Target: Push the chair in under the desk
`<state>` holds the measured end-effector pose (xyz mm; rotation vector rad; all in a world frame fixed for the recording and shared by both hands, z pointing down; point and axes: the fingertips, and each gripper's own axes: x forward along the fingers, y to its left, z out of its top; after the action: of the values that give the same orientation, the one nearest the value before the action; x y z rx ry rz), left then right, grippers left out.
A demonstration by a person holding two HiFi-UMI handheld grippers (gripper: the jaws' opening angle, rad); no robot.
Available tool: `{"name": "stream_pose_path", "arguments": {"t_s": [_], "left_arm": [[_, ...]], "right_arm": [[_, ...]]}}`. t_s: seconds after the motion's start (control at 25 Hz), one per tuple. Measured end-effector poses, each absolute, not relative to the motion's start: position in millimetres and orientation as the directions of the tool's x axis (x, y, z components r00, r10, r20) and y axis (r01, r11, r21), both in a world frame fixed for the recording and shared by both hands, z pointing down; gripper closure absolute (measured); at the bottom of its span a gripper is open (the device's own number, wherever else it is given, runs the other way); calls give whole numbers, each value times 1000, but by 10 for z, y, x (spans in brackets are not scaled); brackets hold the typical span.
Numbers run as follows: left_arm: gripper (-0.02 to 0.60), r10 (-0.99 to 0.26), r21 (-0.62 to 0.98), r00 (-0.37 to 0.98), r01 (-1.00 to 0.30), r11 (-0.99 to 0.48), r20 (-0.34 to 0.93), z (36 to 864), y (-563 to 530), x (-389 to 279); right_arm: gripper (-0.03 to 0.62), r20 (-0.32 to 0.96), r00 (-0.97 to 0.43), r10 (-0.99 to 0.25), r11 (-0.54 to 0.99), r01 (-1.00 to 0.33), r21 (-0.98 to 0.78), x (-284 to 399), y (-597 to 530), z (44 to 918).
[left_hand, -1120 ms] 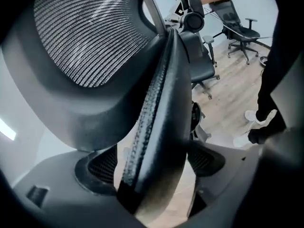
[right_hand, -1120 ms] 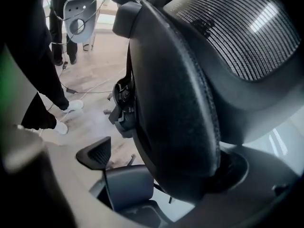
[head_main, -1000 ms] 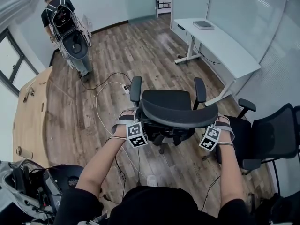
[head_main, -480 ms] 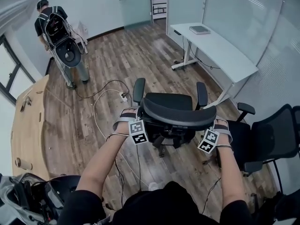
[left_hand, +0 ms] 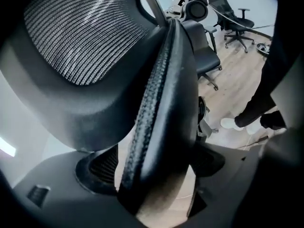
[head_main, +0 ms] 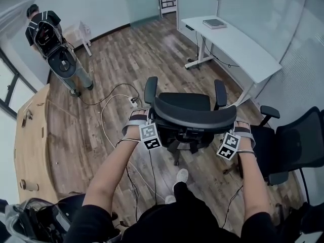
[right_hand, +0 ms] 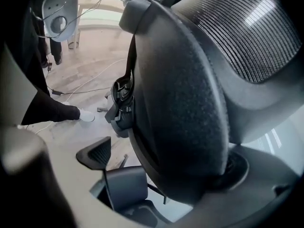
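In the head view a black mesh office chair (head_main: 183, 103) stands on the wood floor, its seat facing the white desk (head_main: 238, 47) at the far right. My left gripper (head_main: 150, 129) is at the left end of the backrest top (head_main: 195, 118) and my right gripper (head_main: 232, 137) is at its right end. The left gripper view shows the left gripper (left_hand: 156, 170) shut on the backrest's padded edge (left_hand: 161, 103). In the right gripper view the right gripper (right_hand: 164, 163) has the backrest edge (right_hand: 180, 103) against one jaw, and a gap shows beside the other finger (right_hand: 95, 156).
A second black chair (head_main: 291, 146) stands close on the right. Cables (head_main: 115, 97) and a power strip lie on the floor left of the chair. A wooden table (head_main: 31, 140) runs along the left. A person beside a wheeled machine (head_main: 59, 57) stands far left. My own shoe (head_main: 181, 176) is behind the chair.
The chair and both grippers have moved forward, toward the desk. My foot has stepped into view behind the chair. Both grippers stay at the same places on the backrest.
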<state>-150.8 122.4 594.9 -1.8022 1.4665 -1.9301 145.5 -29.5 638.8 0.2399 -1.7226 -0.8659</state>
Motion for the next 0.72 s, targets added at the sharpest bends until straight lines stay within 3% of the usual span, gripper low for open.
{"name": "stream_pose_path", "arguments": {"t_s": [0.36,0.56,0.72], "left_arm": [[131,-669,-708,-292,-488,-510,683,5901,845,-1754],[137,-634,-687,-301,-487,-540,712,5960,602,-1953],[137,-578,-633,-289,-512,-581,763,6049,379,-2046]], "right_arm": [[6,745,-322,-584,704,257,662,1313,-541,6372],[6,690,-484,-538,740,120,662,1099,-573,6200],[14,696,-492,-523,754,113,647,1004,-787,6242]]}}
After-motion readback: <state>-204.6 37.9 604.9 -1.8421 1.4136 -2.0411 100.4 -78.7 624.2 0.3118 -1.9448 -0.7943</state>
